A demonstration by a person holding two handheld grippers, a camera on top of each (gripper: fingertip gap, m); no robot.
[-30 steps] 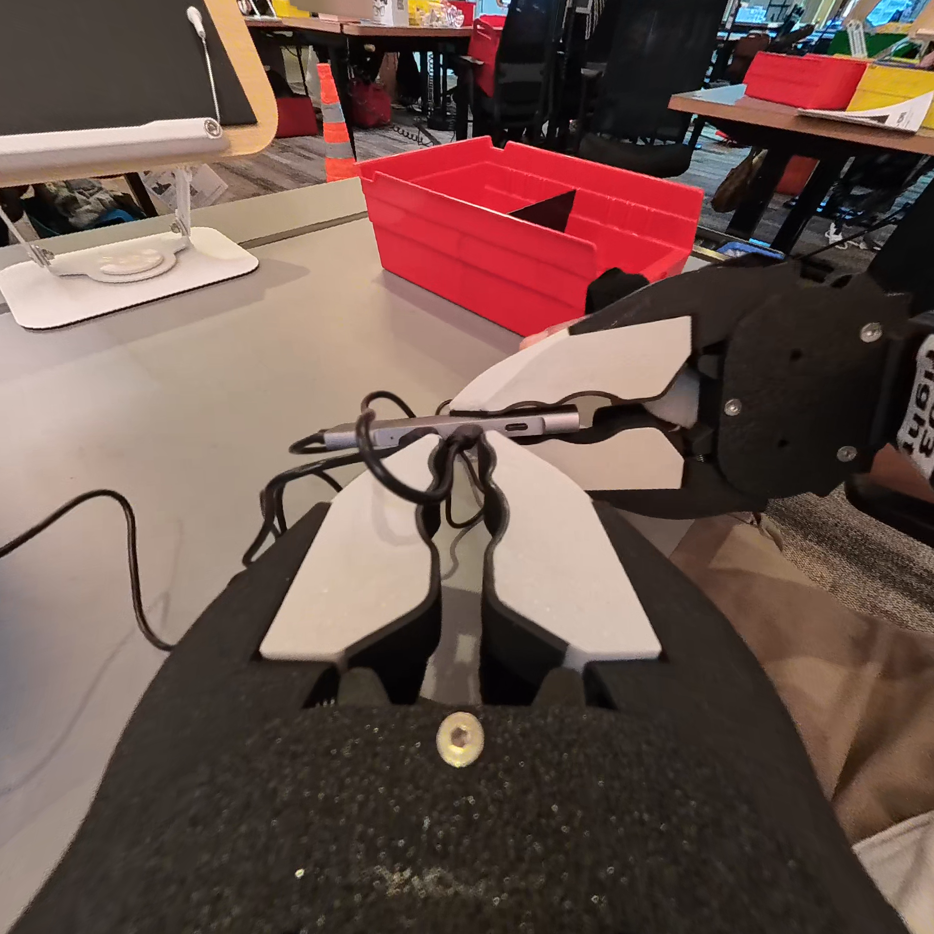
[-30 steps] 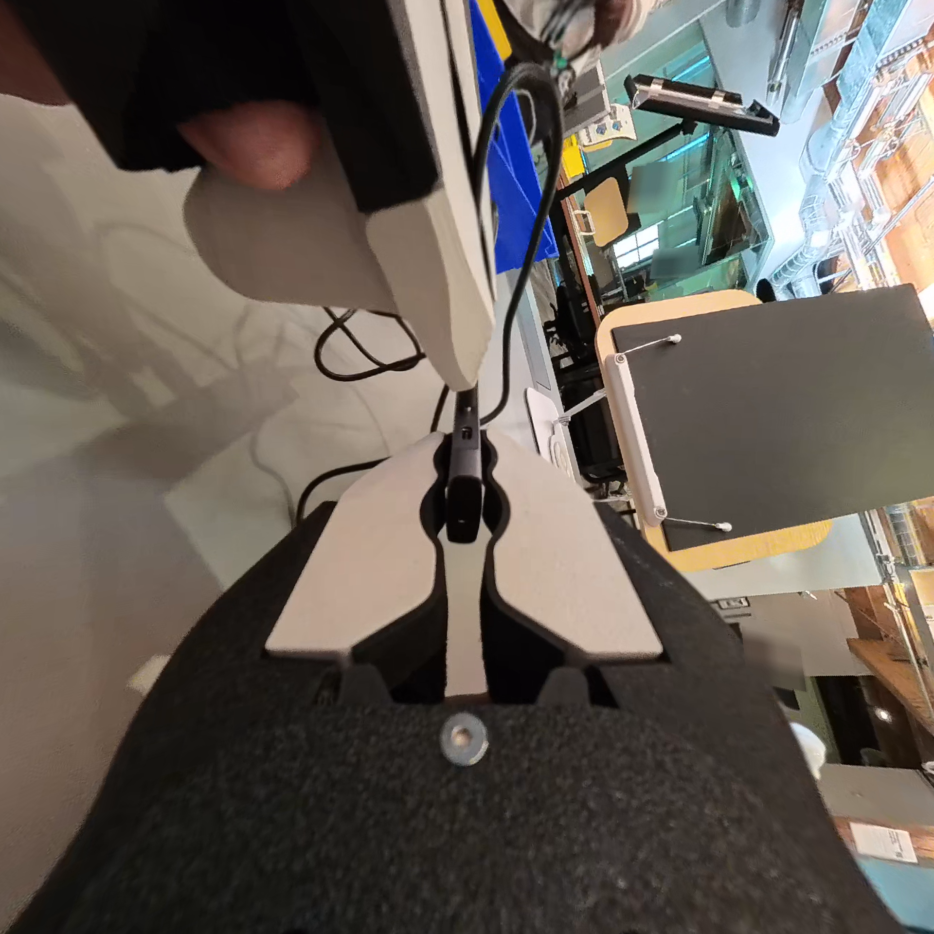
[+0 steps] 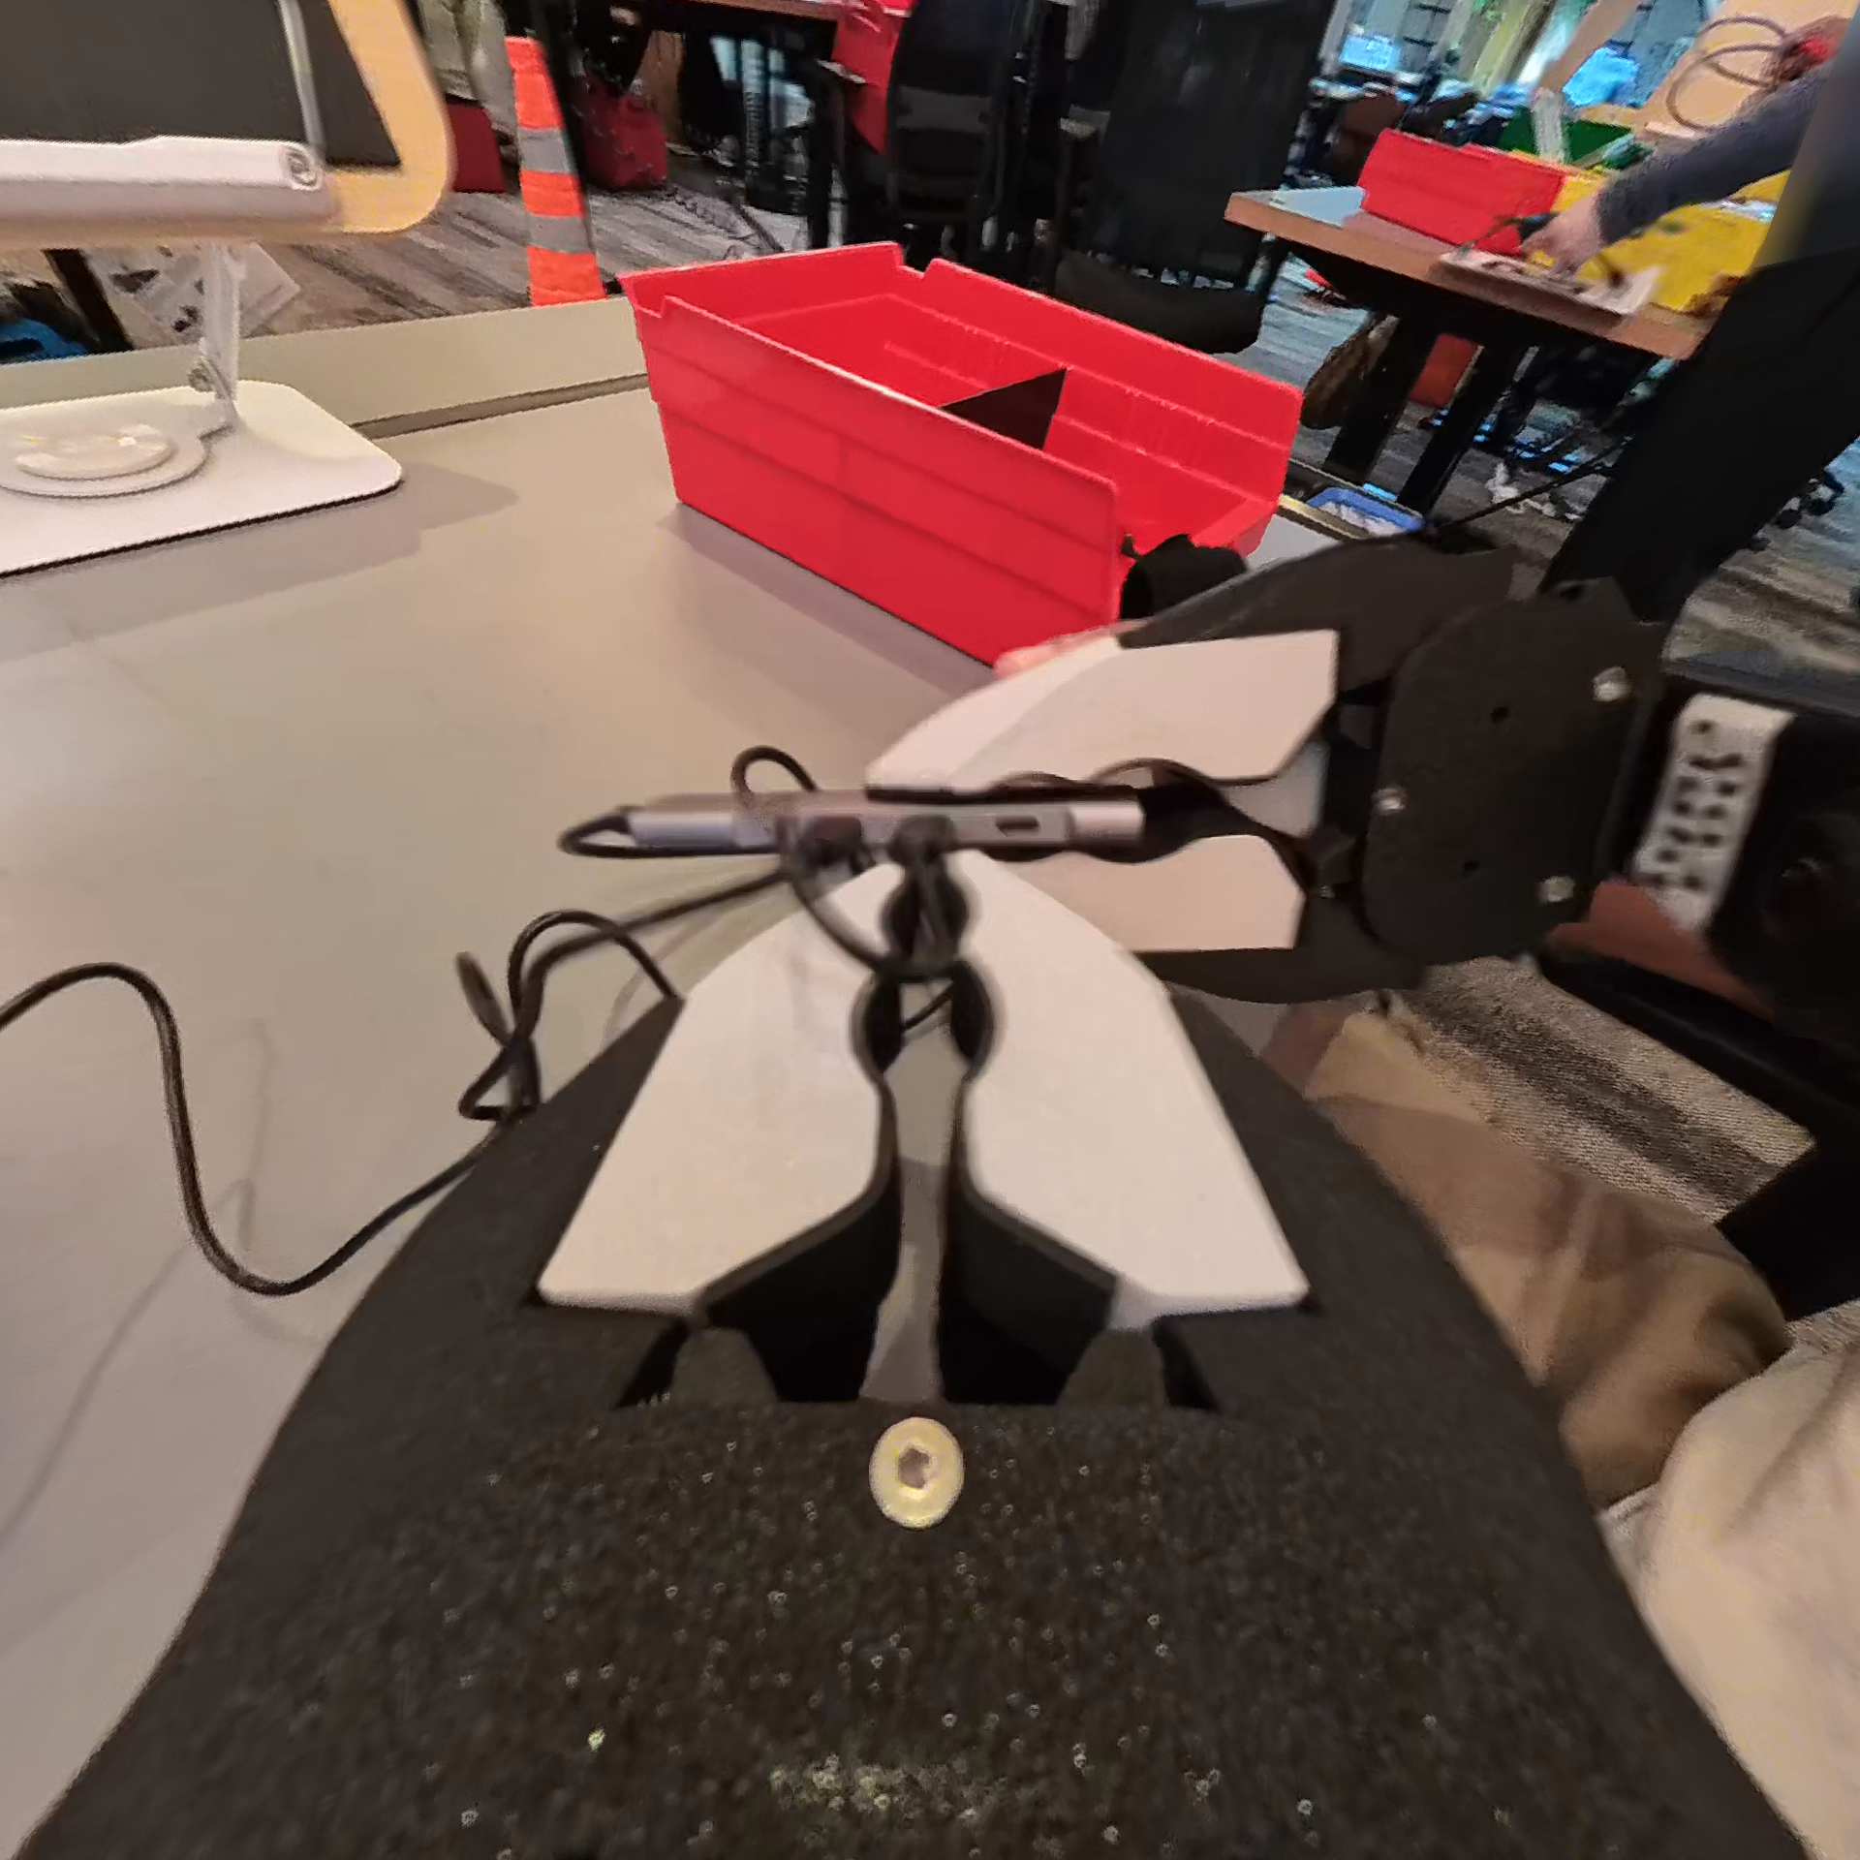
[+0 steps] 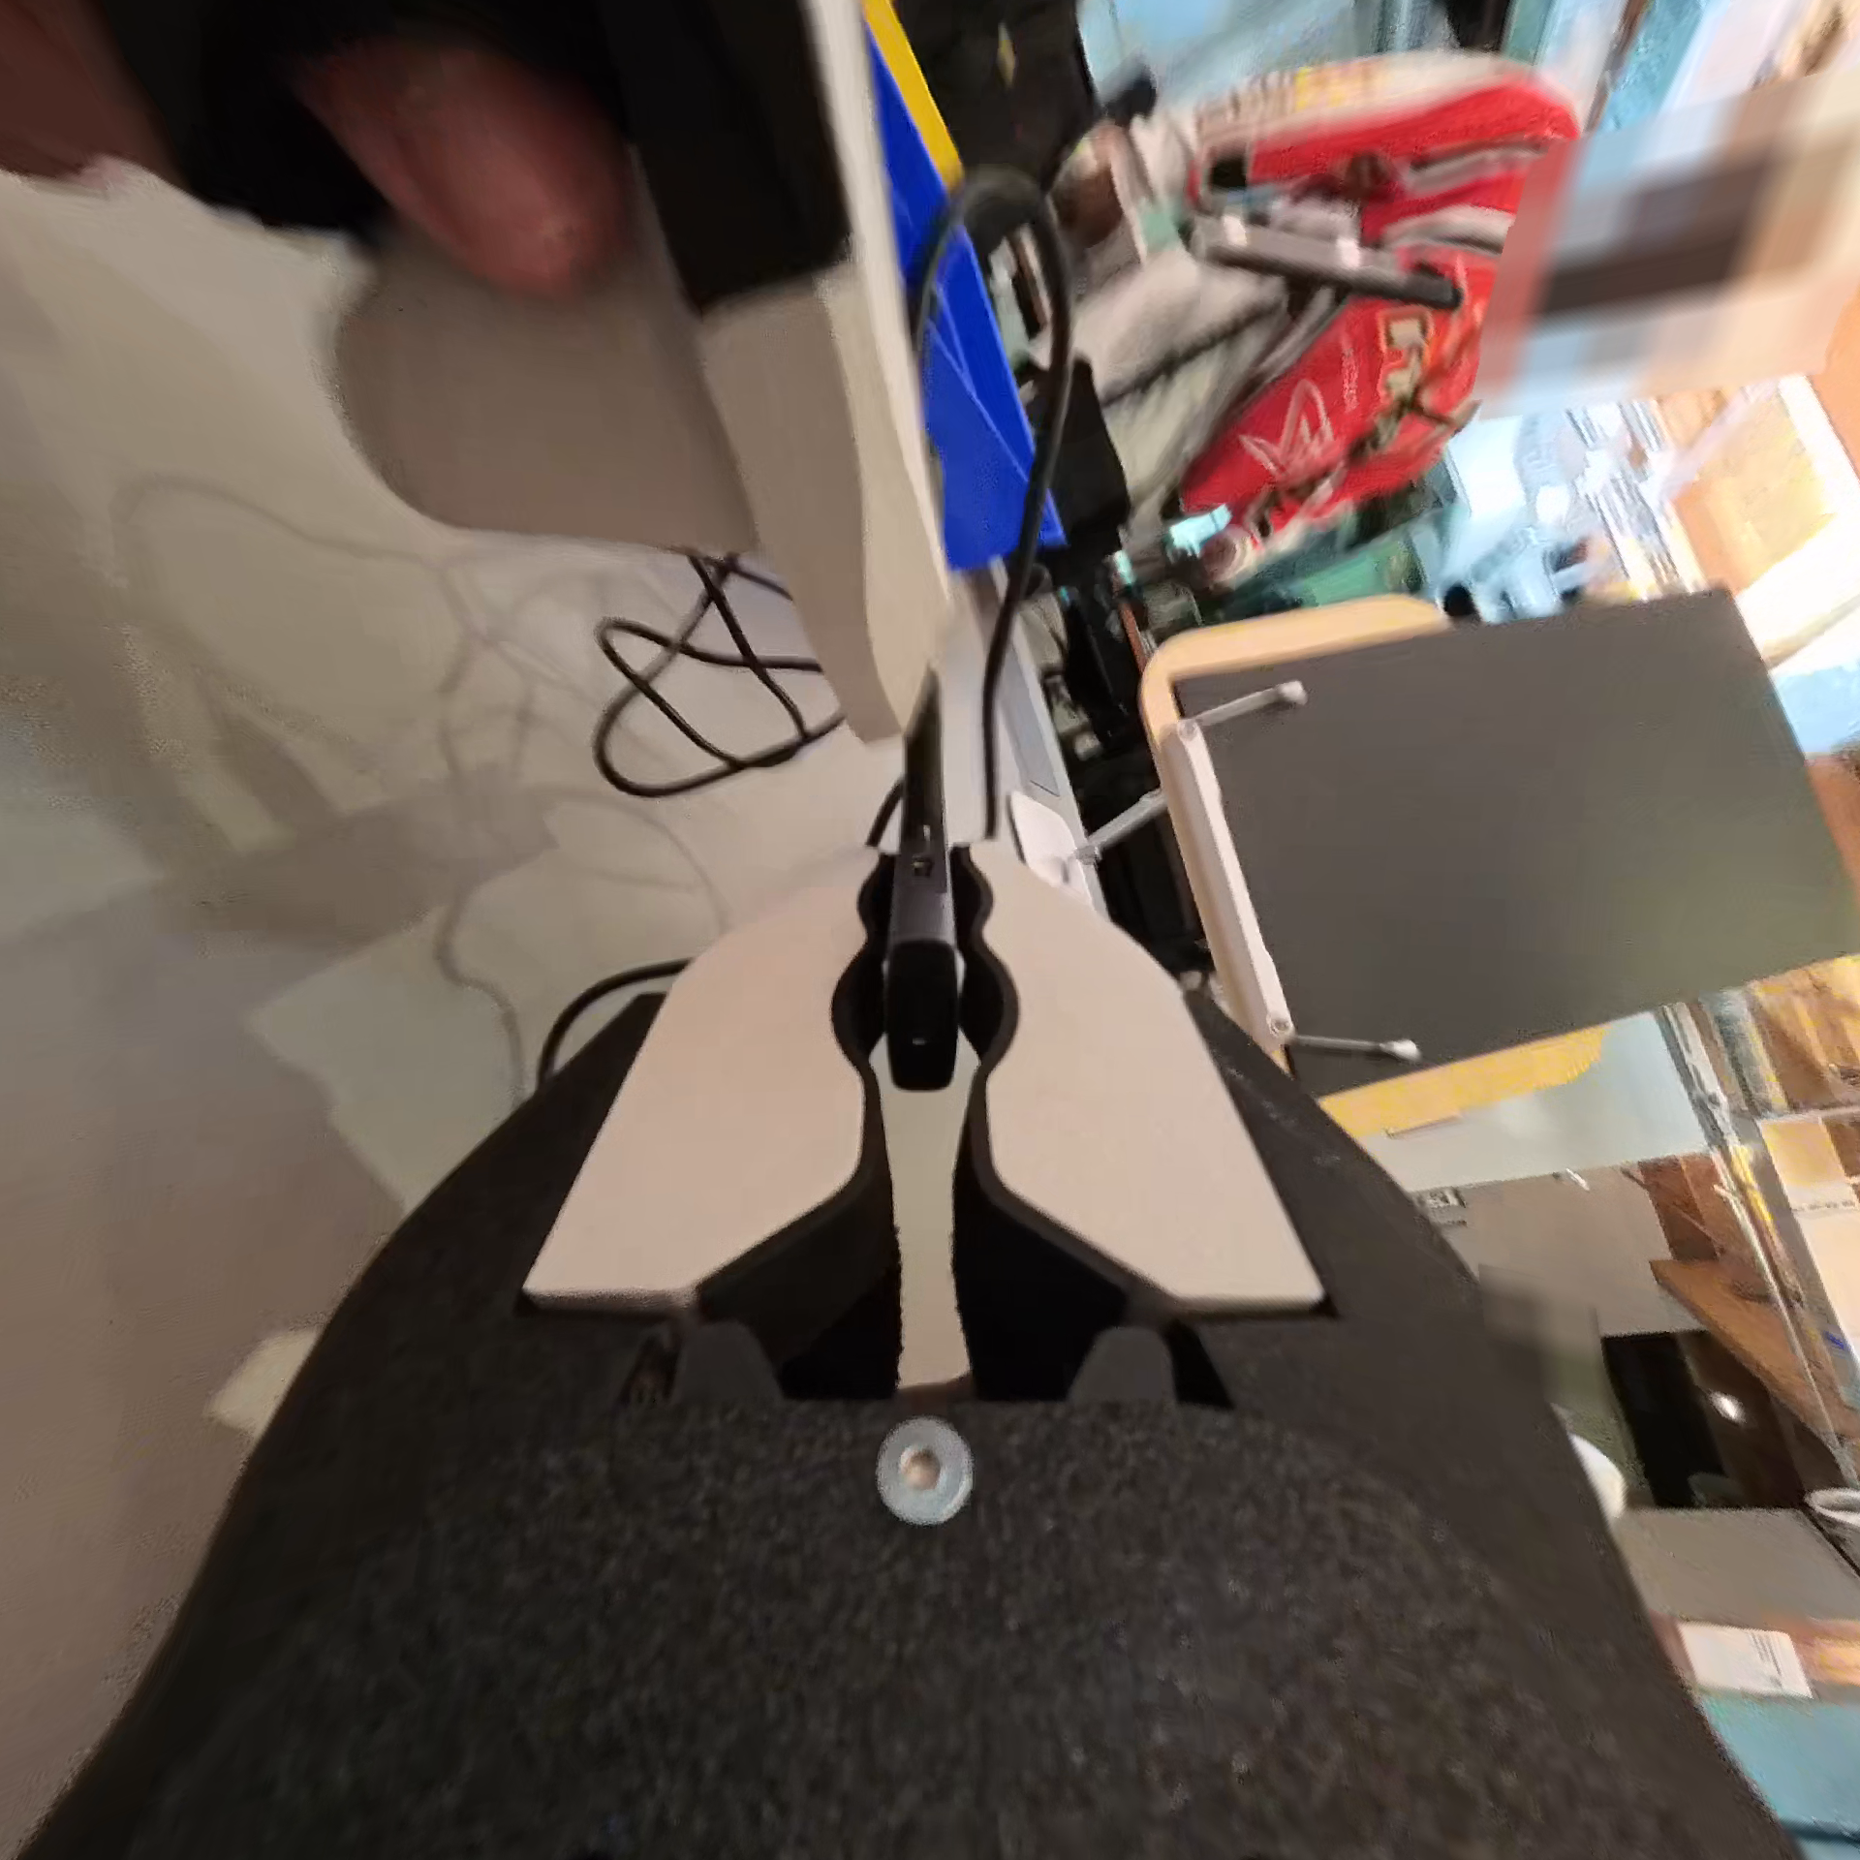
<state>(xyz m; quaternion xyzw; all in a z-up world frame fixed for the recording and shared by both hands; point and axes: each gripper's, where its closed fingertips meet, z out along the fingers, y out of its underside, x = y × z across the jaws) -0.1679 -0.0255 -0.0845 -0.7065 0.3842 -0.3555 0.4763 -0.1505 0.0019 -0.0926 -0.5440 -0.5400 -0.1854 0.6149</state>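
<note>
A slim grey hub (image 3: 705, 831) hangs level above the grey table (image 3: 352, 755). My right gripper (image 4: 921, 874) is shut on one end of the hub (image 4: 918, 1006), which shows end-on there; it reaches in from the right in the left wrist view (image 3: 906, 805). My left gripper (image 3: 921, 896) is shut on a black cable plug (image 3: 921, 931) at the hub's near side. Its black cable (image 3: 181, 1107) trails in loops over the table to the left. The left gripper's fingers (image 4: 866, 453) stand just above the hub in the right wrist view.
A red bin (image 3: 906, 483) with a black divider stands on the table behind the hub. A white tablet stand (image 3: 151, 453) is at the far left. An orange cone (image 3: 549, 181), chairs and other tables lie beyond. A person's arm (image 3: 1691, 171) reaches over a far table.
Both grips hold as before. Both views are blurred by motion and the left view has swung slightly right, so the bin sits a little further left.
</note>
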